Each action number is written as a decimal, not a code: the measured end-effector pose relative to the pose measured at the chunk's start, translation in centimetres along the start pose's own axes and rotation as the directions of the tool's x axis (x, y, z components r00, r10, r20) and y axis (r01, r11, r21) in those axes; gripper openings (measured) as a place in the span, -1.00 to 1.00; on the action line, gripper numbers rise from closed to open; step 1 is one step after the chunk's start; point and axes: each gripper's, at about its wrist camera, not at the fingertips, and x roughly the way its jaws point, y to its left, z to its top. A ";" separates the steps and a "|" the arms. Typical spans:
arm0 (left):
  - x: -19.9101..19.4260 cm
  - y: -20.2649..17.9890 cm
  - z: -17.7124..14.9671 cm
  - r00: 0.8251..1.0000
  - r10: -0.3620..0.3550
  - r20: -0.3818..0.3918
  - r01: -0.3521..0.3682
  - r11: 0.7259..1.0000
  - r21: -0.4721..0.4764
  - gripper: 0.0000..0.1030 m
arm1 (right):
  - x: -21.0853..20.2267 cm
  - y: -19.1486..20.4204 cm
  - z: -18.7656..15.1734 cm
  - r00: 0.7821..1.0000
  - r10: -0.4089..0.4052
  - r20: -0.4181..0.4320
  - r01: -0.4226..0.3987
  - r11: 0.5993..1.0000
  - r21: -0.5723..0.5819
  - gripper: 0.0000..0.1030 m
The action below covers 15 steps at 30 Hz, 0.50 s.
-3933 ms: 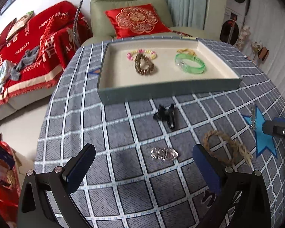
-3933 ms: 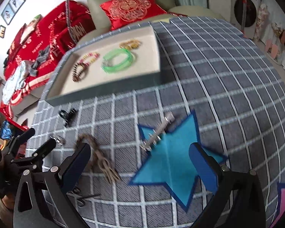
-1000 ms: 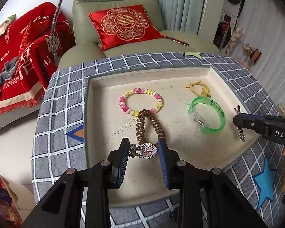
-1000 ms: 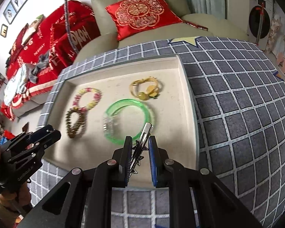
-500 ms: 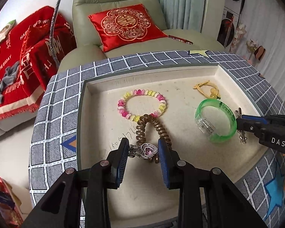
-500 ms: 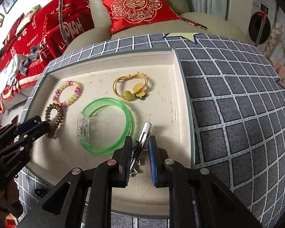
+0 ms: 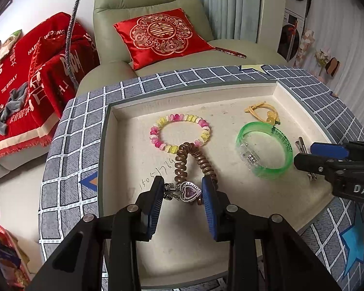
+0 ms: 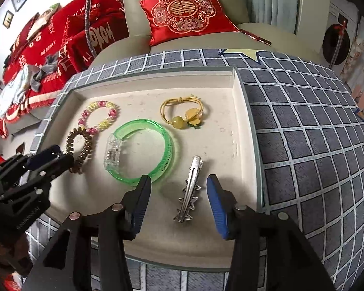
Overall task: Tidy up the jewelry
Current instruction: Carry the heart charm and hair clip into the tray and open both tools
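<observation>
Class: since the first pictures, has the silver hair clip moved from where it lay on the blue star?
Yes. The silver hair clip has left the star on the tablecloth and now lies inside the tray, beside the green bangle, released between the right tool's open jaws.

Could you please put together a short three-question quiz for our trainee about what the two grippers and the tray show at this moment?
1. True or false: the right gripper is shut on the silver hair clip.
2. What does the left gripper hold? A) green bangle B) heart-shaped clip C) beaded bracelet
3. Fill in: the yellow hair tie lies inside the ____.

Key
1. False: its jaws stand apart, and the clip lies on the tray between them.
2. B: the heart-shaped clip.
3. Tray.
</observation>
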 end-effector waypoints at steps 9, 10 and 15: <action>-0.6 -0.1 0.1 0.999 0.027 0.023 -0.027 1.000 -0.016 -0.10 | -2.2 -0.1 0.2 0.998 0.042 0.049 -0.044 0.998 0.042 0.08; -0.6 -0.1 0.2 0.999 0.029 0.023 -0.029 0.999 -0.017 0.09 | -2.4 -0.1 0.1 0.998 0.043 0.051 -0.046 0.998 0.044 0.08; -1.4 -0.1 0.3 0.997 0.041 0.061 -0.039 0.999 -0.024 0.57 | -2.8 -0.3 0.1 0.997 0.045 0.055 -0.048 0.997 0.055 0.08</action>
